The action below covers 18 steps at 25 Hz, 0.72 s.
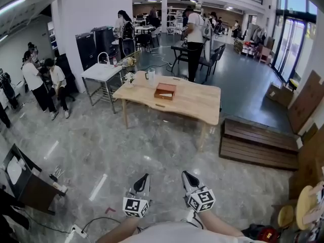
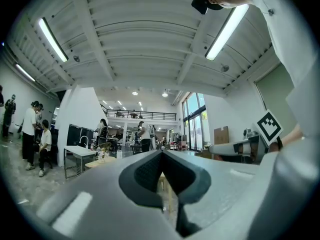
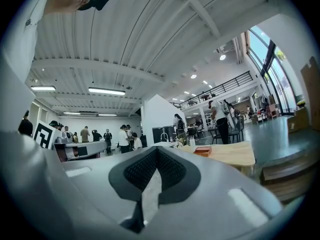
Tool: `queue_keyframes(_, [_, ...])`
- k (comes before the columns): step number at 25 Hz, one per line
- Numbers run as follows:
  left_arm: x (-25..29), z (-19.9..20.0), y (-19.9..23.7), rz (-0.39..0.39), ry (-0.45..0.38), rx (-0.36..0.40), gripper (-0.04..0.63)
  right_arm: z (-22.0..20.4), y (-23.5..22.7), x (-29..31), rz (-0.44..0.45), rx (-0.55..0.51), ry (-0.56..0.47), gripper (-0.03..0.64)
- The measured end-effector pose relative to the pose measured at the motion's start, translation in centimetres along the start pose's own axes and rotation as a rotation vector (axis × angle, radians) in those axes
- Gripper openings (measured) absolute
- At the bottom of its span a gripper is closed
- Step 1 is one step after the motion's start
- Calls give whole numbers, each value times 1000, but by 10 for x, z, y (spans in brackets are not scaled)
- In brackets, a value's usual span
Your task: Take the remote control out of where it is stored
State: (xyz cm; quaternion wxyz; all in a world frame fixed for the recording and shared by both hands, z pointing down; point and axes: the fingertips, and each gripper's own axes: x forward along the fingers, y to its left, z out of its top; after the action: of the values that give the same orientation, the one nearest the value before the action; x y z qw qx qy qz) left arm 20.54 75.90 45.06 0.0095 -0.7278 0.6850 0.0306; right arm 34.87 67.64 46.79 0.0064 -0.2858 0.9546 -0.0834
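No remote control shows in any view. A brown wooden box [image 1: 165, 91] lies shut on the light wooden table [image 1: 197, 103] across the room; it appears small in the right gripper view as the box [image 3: 202, 151]. My left gripper [image 1: 145, 177] and right gripper [image 1: 187, 175] hang side by side low in the head view, well short of the table. Both are shut with nothing between their pads. In the left gripper view my left gripper [image 2: 161, 155] points toward the table. In the right gripper view my right gripper [image 3: 157, 151] does the same.
A glass jar [image 1: 150, 75] and flowers [image 1: 130, 78] stand at the table's left end. A white sink table [image 1: 103, 72] is behind it. One person [image 1: 195, 39] stands beyond the table, others [image 1: 43, 82] at the left. A low wooden platform [image 1: 258, 143] lies right, a black stand [image 1: 20, 178] near left.
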Motion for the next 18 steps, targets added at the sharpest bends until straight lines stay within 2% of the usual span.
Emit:
queue_keyframes(9, [-8, -3, 33, -33, -2, -10, 2, -4, 29, 20, -17, -29, -4, 28])
queue_keyframes(18, [33, -13, 56, -61, -7, -33, 2, -1, -5, 68, -6, -50, -20, 28])
